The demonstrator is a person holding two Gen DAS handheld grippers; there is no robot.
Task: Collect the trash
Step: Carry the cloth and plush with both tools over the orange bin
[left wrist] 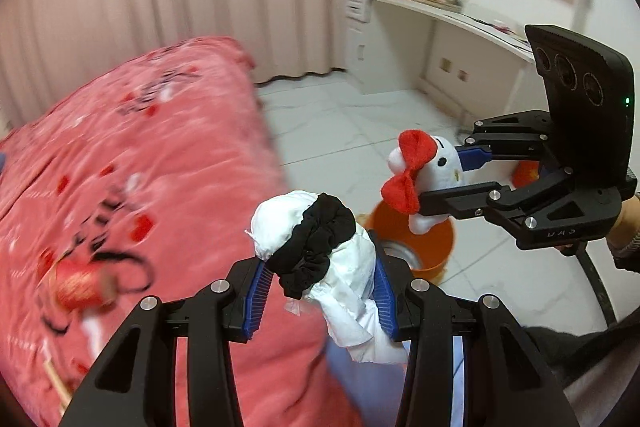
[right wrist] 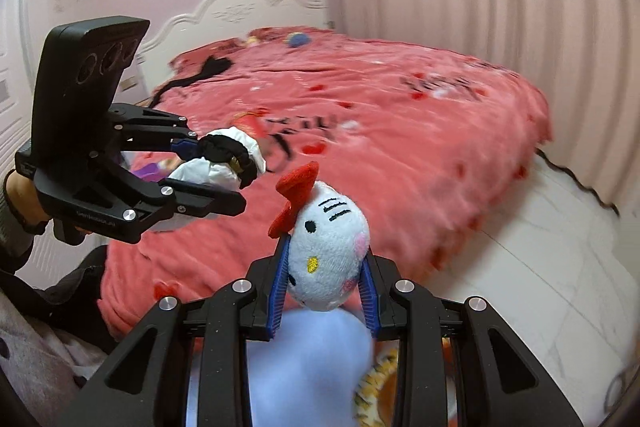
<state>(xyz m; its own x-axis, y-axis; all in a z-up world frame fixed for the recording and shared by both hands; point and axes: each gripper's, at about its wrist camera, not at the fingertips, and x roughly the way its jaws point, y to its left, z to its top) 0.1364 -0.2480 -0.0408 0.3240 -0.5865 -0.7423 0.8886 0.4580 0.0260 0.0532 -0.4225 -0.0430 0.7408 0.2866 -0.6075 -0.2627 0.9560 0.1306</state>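
Bedroom setting: pink curtains, white tiled floor (left wrist: 360, 131), a bed under a red printed blanket (right wrist: 400, 115), and an orange bin (left wrist: 434, 247) standing on the tiles beside it.

Item one, a crumpled white tissue wad (left wrist: 340, 267) with a black scrunchie (left wrist: 316, 247) wrapped round it. I judge it very light, soft and compressible; it should not slip, though loose tails could snag. A hold across the bulk of the wad is right.

Item two, a white plush cat toy (right wrist: 328, 255) with a red bow. I judge it light, springy and not fragile; a squeeze across the head suits it.

My left gripper (left wrist: 320, 291) is partly closed, its blue pads pressing the tissue wad from both sides, held above the blanket edge near the bin.

My right gripper (right wrist: 324, 287) is likewise narrowed onto the plush head, pads denting it. From the left wrist view the toy hangs directly over the bin mouth.
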